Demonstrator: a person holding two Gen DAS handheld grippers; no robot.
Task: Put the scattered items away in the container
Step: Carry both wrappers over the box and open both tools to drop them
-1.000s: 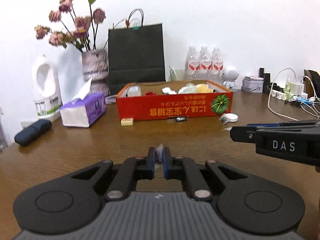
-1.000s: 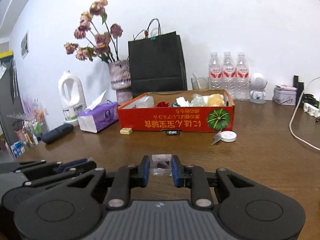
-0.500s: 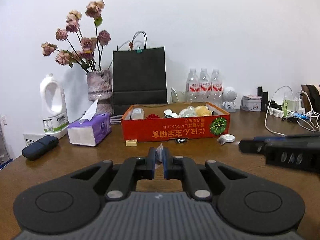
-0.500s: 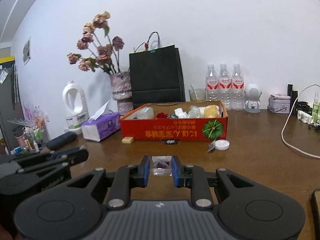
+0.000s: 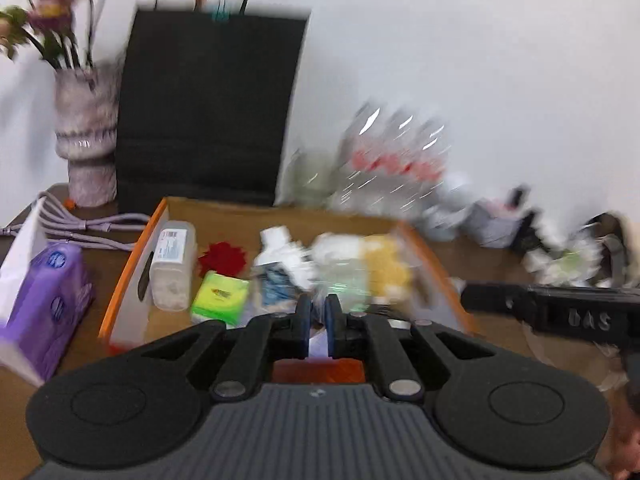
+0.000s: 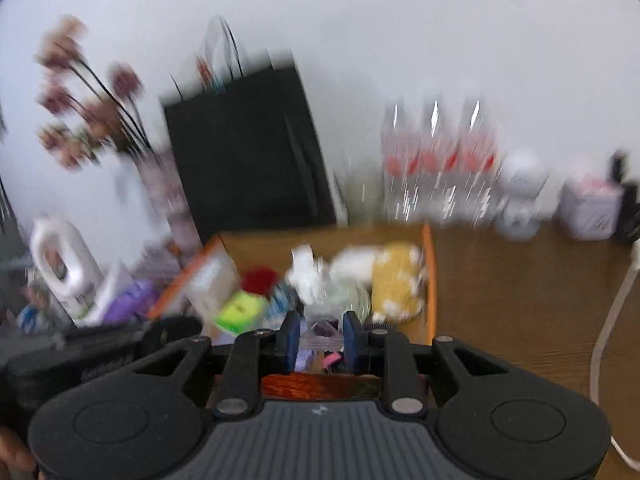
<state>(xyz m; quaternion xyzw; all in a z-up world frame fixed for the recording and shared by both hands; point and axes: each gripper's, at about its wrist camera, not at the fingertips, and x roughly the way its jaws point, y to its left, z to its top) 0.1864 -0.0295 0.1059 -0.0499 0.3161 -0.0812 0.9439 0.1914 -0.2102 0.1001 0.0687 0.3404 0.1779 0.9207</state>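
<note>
The left tongs (image 5: pixel 316 322) are clenched on a thin, pale scrap (image 5: pixel 317 344), seemingly a slip of wrapper, pinched flat between the blue pads. The right tongs (image 6: pixel 319 338) are clamped on a small clear packet (image 6: pixel 319 336) with something dark inside; motion blur hides finer detail. Both pairs hang over the near edge of the cardboard box (image 5: pixel 164 216), which stands toward the back of the bench (image 6: pixel 512 280), in front of a black paper bag (image 5: pixel 208 108).

The box already holds a white tub (image 5: pixel 174 268) along its left wall, a red flower (image 5: pixel 222 258), a green packet (image 5: pixel 220 294), a yellow soft toy (image 6: pixel 394 280) by its right wall, and crumpled white and clear wrapping between them. A purple tissue pack (image 5: pixel 44 300) sits on the bench just left of the box.

Both carried pieces look very light and limp. The scrap should crumple and could cling to a pad when let go, or flutter sideways. The packet looks smooth and may slip, so a hold across its flat faces, near the middle, seems safest. Neither looks breakable, so dropping them over a bare patch of the box floor should do.
</note>
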